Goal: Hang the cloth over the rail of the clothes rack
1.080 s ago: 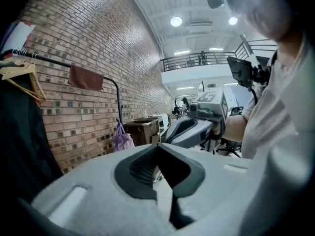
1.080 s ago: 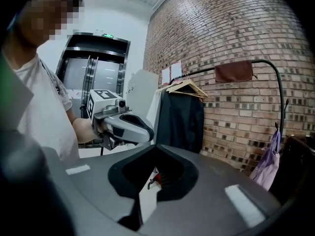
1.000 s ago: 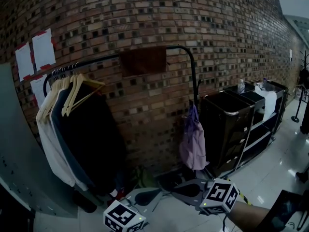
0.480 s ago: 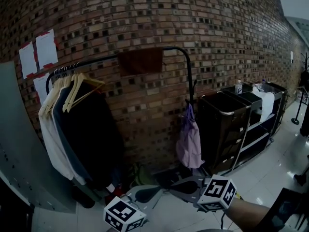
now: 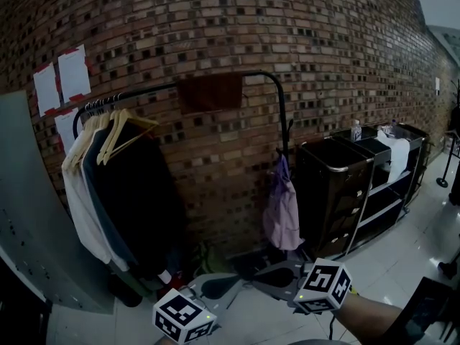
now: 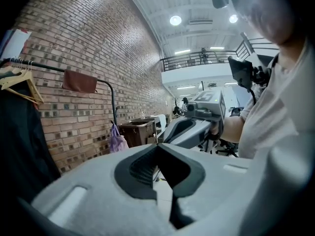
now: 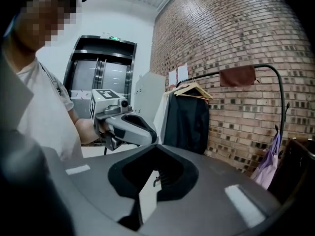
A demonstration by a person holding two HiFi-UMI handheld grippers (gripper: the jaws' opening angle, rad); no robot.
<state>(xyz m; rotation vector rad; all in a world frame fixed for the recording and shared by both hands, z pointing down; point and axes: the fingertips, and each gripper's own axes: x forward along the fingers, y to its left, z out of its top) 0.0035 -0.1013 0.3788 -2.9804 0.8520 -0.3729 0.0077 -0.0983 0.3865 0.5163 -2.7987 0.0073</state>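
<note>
A brown cloth [image 5: 210, 92] hangs draped over the black rail [image 5: 147, 90] of the clothes rack, against the brick wall. Both grippers are low at the bottom of the head view, well below and in front of the rack. My left gripper [image 5: 228, 286] is shut with nothing in it, its marker cube nearest the camera. My right gripper [image 5: 264, 277] is also shut and empty, pointing left toward the other. The left gripper view shows the cloth [image 6: 79, 81] up on the rail and the right gripper [image 6: 189, 129] ahead. The right gripper view shows the cloth [image 7: 237, 75] and the left gripper [image 7: 125, 127].
Hangers with dark and light garments [image 5: 108, 185] fill the rack's left half. A purple garment [image 5: 280, 210] hangs at the rack's right post. A black cart [image 5: 338, 189] stands to the right. A grey panel [image 5: 21, 228] is at the left. Paper sheets [image 5: 61, 74] are taped to the wall.
Both grippers have drifted slightly, still low in the head view and shut. The cloth stays draped on the rail.
</note>
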